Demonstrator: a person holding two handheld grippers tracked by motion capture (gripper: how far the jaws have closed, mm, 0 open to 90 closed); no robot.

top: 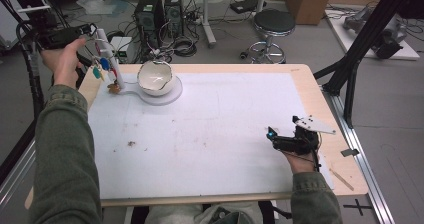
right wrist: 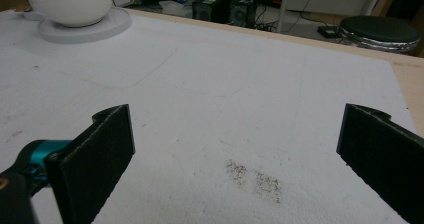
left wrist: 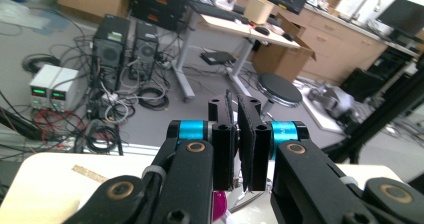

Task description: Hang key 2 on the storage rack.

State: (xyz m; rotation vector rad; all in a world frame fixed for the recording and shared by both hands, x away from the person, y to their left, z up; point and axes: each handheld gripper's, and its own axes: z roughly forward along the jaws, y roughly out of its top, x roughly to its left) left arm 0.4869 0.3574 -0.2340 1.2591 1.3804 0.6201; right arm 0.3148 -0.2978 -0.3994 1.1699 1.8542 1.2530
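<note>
A white bowl with a jagged rim point(top: 156, 77) sits on a round white base point(top: 170, 95) at the far left of the white mat point(top: 210, 134). Left of it stands a white post point(top: 109, 54) hung with blue, green and red tags point(top: 102, 64). My left gripper point(top: 91, 30) is held up beside the post's top, jaws shut. In the left gripper view its jaws point(left wrist: 237, 101) stand pressed nearly together, with nothing seen between them and a magenta piece point(left wrist: 218, 206) below. My right gripper point(top: 272, 134) rests low at the mat's right side, open. Nothing lies between its wide-spread jaws point(right wrist: 239, 115); the bowl point(right wrist: 70, 4) is far off.
A small brown object point(top: 114, 88) lies at the post's foot. Dark specks point(right wrist: 252, 176) mark the mat. Beyond the table are computer towers point(top: 157, 11), cables and a black stool point(top: 272, 21). A black frame leg point(top: 350, 79) stands at the right edge.
</note>
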